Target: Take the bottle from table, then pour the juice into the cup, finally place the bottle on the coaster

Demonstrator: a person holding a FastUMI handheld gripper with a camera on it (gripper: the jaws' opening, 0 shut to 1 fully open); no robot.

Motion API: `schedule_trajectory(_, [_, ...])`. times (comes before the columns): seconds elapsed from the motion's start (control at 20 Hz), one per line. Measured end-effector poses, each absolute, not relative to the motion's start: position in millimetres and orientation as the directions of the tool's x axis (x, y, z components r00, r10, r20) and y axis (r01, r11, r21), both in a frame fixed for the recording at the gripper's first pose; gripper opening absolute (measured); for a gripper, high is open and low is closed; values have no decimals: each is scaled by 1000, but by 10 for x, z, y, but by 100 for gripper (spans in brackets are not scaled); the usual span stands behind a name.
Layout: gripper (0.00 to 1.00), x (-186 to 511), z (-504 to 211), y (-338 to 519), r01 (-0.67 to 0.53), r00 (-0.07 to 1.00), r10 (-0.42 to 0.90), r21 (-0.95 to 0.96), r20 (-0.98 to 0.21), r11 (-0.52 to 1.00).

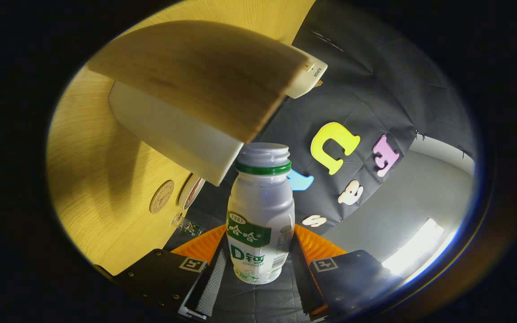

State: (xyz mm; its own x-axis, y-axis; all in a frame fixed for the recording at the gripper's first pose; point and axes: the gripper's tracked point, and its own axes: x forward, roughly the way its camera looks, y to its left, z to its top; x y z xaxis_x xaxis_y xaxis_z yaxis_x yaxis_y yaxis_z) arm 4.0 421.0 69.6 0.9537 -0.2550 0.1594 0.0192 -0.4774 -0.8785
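Note:
A small white plastic bottle [260, 215] with a green neck ring and a green label sits between my fingers, and my gripper [258, 258] is shut on its lower body. Its cap is off, so the threaded mouth is bare. The whole view is rolled, so the wooden table [88, 179] rises on the left. The bottle's mouth lies right against the white rim of the cup [186, 103], a large cup with a wood-grain outer wall and a white base. I see no stream of juice. A round brown coaster [162, 196] lies on the table left of the bottle.
A second round white-and-red disc [192, 190] lies beside the coaster, partly hidden under the cup. A small clear and green object [187, 225] sits near the table's edge. The black cloth wall [375, 89] and a grey wall with a bright light strip [413, 246] lie beyond.

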Motion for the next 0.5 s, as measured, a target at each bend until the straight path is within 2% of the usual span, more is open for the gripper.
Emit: schedule_trajectory(0.5, [71,23,716,4249,33,954,-242,-861,179,-507])
